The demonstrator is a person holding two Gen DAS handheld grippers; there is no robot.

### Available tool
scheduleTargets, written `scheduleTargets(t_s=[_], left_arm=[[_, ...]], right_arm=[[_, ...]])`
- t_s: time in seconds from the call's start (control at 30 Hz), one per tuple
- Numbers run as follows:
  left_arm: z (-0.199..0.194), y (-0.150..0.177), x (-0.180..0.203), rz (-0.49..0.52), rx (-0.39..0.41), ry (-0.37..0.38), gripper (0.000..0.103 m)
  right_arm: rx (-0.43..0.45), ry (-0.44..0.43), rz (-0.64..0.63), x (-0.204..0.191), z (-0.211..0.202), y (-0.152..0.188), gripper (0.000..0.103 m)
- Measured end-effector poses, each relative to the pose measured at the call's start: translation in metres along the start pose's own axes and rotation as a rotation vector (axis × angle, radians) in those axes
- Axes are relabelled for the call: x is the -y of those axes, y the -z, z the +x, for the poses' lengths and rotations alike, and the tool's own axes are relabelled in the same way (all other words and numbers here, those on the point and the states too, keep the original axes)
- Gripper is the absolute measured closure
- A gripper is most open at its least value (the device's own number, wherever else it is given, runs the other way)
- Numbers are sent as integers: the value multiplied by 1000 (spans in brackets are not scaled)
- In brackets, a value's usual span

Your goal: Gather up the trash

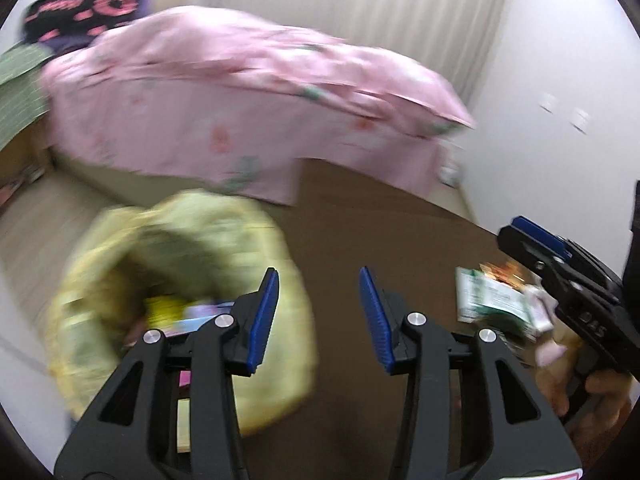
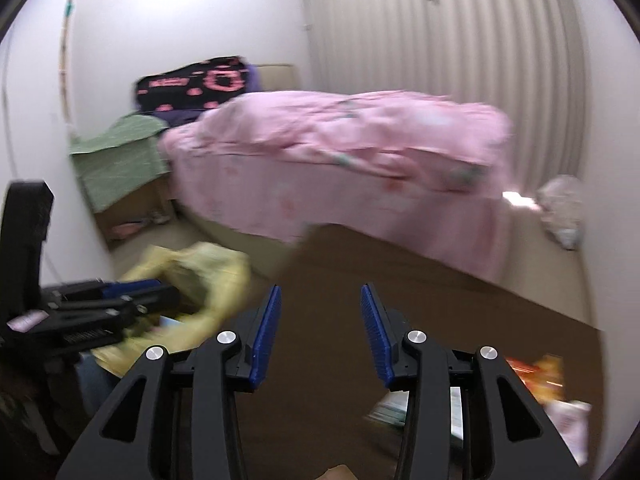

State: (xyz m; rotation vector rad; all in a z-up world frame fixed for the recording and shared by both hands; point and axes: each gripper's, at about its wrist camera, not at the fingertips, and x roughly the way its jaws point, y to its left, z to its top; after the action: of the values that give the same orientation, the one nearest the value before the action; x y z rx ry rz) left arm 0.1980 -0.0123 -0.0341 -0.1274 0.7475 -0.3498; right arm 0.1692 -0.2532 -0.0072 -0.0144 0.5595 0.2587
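The yellow bag (image 1: pixel 176 280) lies open at the left on the floor, wrappers inside. Both hand-held grippers, left (image 1: pixel 319 316) and right (image 2: pixel 320 328), stand apart, gripping nothing. The left view shows more trash (image 1: pixel 492 300) on the brown mat (image 1: pixel 380 220); only the right view shows a white bag (image 2: pixel 562 210) beyond the bed (image 2: pixel 340 152).

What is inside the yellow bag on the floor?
The yellow bag stands open. Inside show a yellow packet and a pale blue piece, both blurred. The left tool and the bag's folds hide the rest.
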Motion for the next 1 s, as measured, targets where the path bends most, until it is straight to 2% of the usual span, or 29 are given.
scheduleTargets(t_s=[0.1, 0.2, 0.27, 0.37, 0.43, 0.57, 0.87, 1.0], left_arm=[[19, 3, 56, 132, -11, 150, 63], [38, 6, 101, 255, -51, 248, 63], [50, 8, 124, 308, -77, 297, 63], [68, 8, 155, 372, -110, 340, 63], [82, 8, 174, 424, -115, 346, 63], [104, 11, 197, 454, -144, 342, 63], [116, 15, 217, 538, -145, 344, 63], [113, 9, 222, 588, -134, 400, 63]], right_arm=[[13, 97, 46, 49, -30, 24, 64], [37, 186, 92, 85, -50, 41, 64], [49, 286, 120, 113, -66, 49, 64], [30, 382, 124, 137, -80, 57, 64], [28, 424, 124, 150, -89, 65, 64], [31, 412, 220, 178, -98, 80, 64], [18, 453, 267, 187, -99, 88, 64], [37, 478, 344, 200, -107, 92, 64]])
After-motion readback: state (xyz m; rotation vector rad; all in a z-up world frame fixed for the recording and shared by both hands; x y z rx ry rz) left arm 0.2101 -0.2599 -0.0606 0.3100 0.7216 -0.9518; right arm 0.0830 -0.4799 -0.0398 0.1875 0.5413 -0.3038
